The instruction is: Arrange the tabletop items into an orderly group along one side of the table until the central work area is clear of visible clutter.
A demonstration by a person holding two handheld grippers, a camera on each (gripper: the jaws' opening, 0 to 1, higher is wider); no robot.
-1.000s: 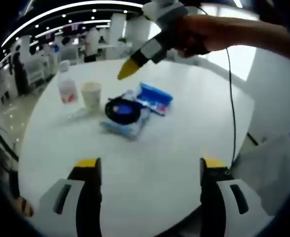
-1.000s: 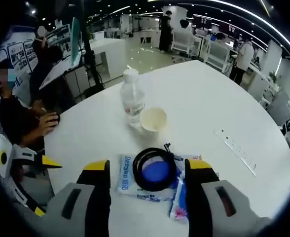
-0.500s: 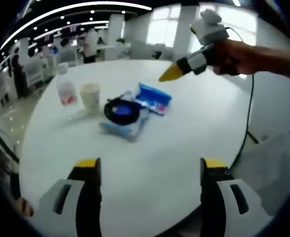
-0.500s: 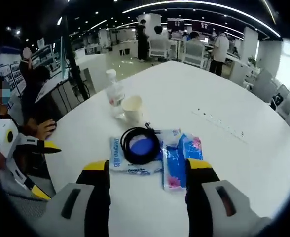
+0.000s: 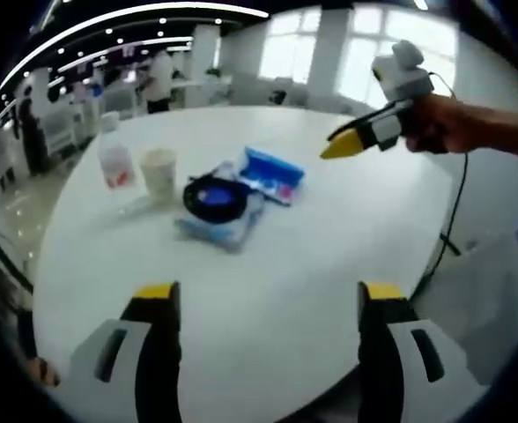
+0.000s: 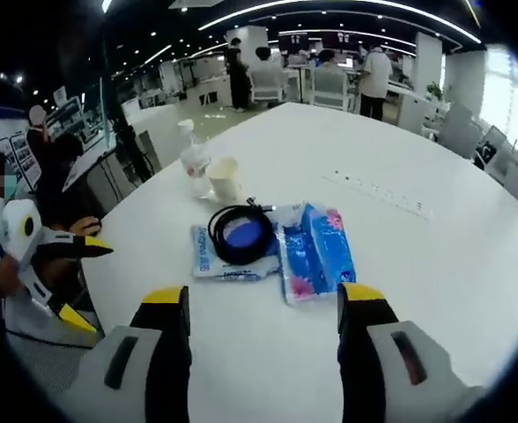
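Black cable (image 6: 241,234), coiled in a ring, lies on a pale blue tissue pack (image 6: 224,260) near the middle of the round white table (image 6: 418,273), with a brighter blue tissue pack (image 6: 319,254) touching it on one side; in the left gripper view the same cluster sits mid-table, the coil (image 5: 215,196) on its pack (image 5: 224,225) and the brighter pack (image 5: 272,174) beyond. Just past the cluster stand a paper cup (image 6: 225,178) and a clear plastic bottle (image 6: 193,160) side by side, seen too in the left gripper view as cup (image 5: 159,172) and bottle (image 5: 116,157). The right gripper (image 6: 263,304), jaws spread wide and holding nothing, hovers short of the packs; the left gripper view catches it (image 5: 340,147) from the right, held in a hand (image 5: 444,128) above the table. The left gripper (image 5: 268,295) is likewise released and empty over bare tabletop, and appears at the table's edge in the right gripper view (image 6: 92,249). People stand among desks in the office behind
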